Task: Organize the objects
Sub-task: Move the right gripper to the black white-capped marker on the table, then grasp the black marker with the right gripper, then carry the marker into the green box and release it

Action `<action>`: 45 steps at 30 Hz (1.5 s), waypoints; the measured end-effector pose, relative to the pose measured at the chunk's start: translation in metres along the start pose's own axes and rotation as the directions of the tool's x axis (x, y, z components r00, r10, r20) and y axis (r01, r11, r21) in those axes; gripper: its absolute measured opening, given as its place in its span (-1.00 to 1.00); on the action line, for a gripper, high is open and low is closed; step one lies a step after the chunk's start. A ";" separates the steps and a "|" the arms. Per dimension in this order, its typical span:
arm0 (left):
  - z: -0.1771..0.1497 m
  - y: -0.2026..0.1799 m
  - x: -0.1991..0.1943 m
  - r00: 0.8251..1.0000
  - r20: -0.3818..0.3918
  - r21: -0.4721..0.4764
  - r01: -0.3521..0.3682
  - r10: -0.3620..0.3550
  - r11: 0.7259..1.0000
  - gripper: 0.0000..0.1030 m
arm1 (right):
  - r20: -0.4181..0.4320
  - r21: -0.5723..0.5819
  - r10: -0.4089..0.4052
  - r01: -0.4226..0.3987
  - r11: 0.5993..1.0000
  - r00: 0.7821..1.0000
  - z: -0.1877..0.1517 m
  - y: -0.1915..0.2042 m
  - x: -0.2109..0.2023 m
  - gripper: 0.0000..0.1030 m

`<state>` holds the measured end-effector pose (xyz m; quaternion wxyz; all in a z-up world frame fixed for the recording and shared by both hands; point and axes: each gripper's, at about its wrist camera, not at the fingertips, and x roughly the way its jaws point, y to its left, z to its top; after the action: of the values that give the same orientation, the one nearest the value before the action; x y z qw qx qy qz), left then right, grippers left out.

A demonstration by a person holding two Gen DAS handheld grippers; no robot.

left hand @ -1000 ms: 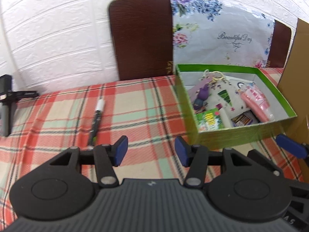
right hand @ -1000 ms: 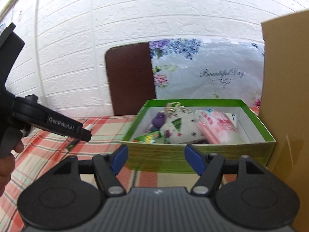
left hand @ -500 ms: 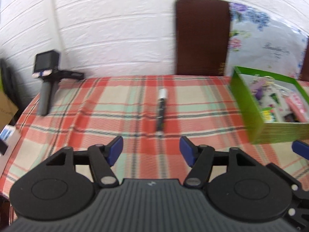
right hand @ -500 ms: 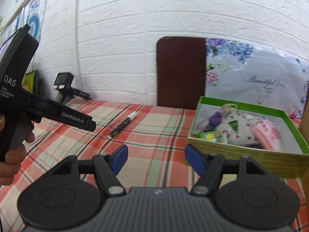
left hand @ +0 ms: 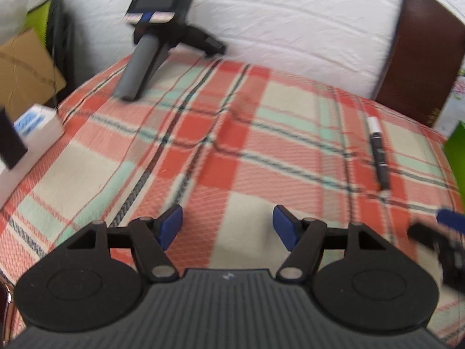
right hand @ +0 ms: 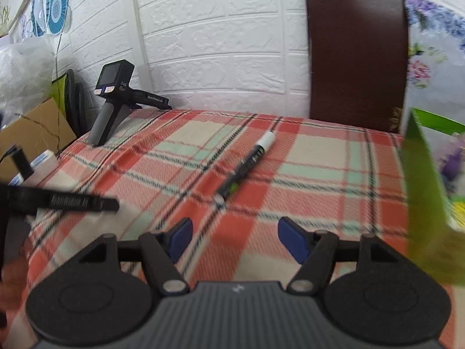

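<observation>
A black marker with a white cap lies on the plaid tablecloth, to the right of and beyond my left gripper. That gripper is open over bare cloth with nothing between its fingers. In the right wrist view the marker lies just ahead of my right gripper, which is also open and empty. The green box with small items inside shows at the right edge, blurred. Only a green sliver of the box shows in the left wrist view. The left gripper's body appears at the left of the right wrist view.
A spare black handheld gripper stands at the table's far left corner. Off the left edge are a cardboard box and a small white box. A brown chair back and a floral bag stand against the white brick wall.
Both grippers swung left and lower over the table. The green box slid to the right edge of both views and the marker came nearer the right gripper. The left jaws stand wider than a second ago.
</observation>
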<state>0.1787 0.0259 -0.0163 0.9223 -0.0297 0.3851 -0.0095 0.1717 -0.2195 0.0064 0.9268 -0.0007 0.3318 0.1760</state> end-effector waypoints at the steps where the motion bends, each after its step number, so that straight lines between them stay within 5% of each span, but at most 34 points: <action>1: 0.000 0.002 0.000 1.000 0.005 -0.005 0.006 -0.006 1.000 0.39 | -0.003 -0.001 -0.001 0.001 1.000 1.000 0.006 0.002 0.011 0.29; 6: -0.001 -0.002 0.000 1.000 0.013 0.011 -0.009 0.009 1.000 0.44 | -0.038 0.001 -0.065 0.065 0.998 0.997 0.026 0.005 0.066 -0.03; 10: 0.000 -0.001 0.001 1.000 0.001 0.007 0.003 -0.003 1.000 0.43 | -0.019 -0.034 -0.067 0.066 0.997 0.998 0.024 0.003 0.067 -0.64; 15: 0.000 -0.011 -0.012 0.991 -0.040 -0.025 0.129 -0.130 0.991 0.41 | -0.056 0.027 0.026 -0.025 0.999 0.998 -0.001 -0.001 0.030 -0.65; 17: -0.001 -0.019 -0.018 0.963 -0.089 -0.059 0.252 -0.256 0.966 0.41 | -0.077 0.118 0.093 -0.084 0.990 0.993 -0.013 -0.008 0.011 -0.65; 21: -0.013 -0.040 -0.019 0.865 -0.197 -0.169 0.434 -0.462 0.885 0.35 | -0.098 0.326 0.266 -0.222 0.919 0.959 -0.036 -0.025 -0.020 -0.65; 23: -0.021 -0.056 -0.020 0.830 -0.236 -0.198 0.468 -0.506 0.861 0.04 | -0.081 0.389 0.331 -0.276 0.879 0.940 -0.046 -0.030 -0.034 -0.65; 25: -0.026 -0.071 -0.022 0.810 -0.264 -0.198 0.485 -0.523 0.852 -0.33 | -0.054 0.403 0.348 -0.299 0.865 0.936 -0.050 -0.034 -0.049 -0.65; 26: -0.028 -0.079 -0.026 0.806 -0.269 -0.194 0.491 -0.527 0.849 -0.36 | -0.044 0.397 0.344 -0.300 0.867 0.938 -0.051 -0.036 -0.056 -0.65; 31: -0.014 -0.131 -0.051 0.805 -0.249 -0.091 0.533 -0.538 0.841 -0.48 | 0.050 0.406 0.282 -0.277 0.871 0.958 -0.052 -0.066 -0.090 -0.65; 36: 0.009 -0.214 -0.069 0.778 -0.251 0.068 0.608 -0.576 0.791 -0.48 | 0.190 0.386 0.114 -0.181 0.905 0.975 -0.046 -0.109 -0.128 -0.65; 41: 0.022 -0.309 -0.077 0.751 -0.252 0.241 0.659 -0.610 0.713 -0.48 | 0.304 0.377 -0.093 -0.030 0.926 0.948 -0.035 -0.161 -0.154 -0.65; 45: 0.027 -0.366 -0.064 0.756 -0.245 0.331 0.653 -0.607 0.681 -0.34 | 0.319 0.390 -0.235 0.100 0.916 0.918 -0.028 -0.200 -0.148 -0.65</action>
<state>0.1549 -0.3360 0.0710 0.8245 0.0276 0.3933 -0.4058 0.1135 -0.4583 0.0526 0.9671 0.1750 0.1825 0.0269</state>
